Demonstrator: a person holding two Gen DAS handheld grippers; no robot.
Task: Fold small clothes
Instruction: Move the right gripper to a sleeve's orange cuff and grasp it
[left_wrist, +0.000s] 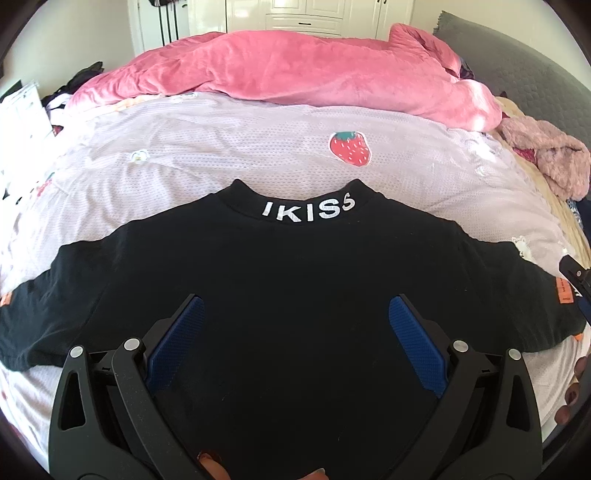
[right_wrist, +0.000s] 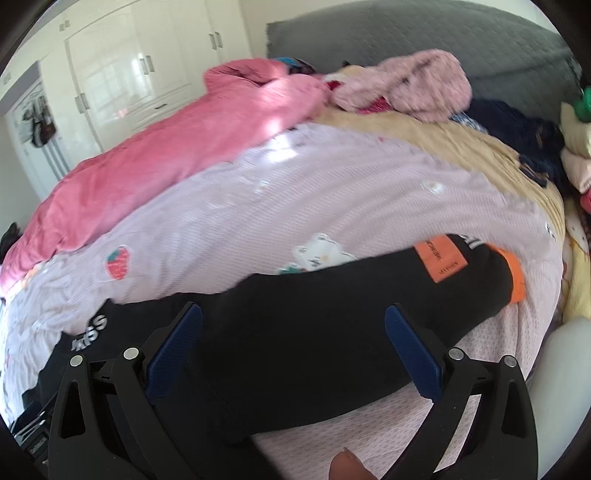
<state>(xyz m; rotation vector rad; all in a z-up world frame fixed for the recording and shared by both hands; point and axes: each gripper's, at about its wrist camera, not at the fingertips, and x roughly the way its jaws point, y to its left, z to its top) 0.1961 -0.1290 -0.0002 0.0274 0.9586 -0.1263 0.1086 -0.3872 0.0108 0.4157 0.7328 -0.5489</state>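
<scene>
Left wrist: both claws (left_wrist: 295, 306) (right_wrist: 293, 314) gape over flat black shirt (left_wrist: 295, 277) on bed (left_wrist: 258, 155)

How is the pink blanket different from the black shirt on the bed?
The black shirt lies spread flat with its sleeves out, while the pink blanket is bunched in a crumpled heap. The shirt is near, under both open grippers; the blanket lies at the far side of the bed. The shirt has white letters on its collar; the blanket is plain. Both rest on the lilac sheet.
</scene>
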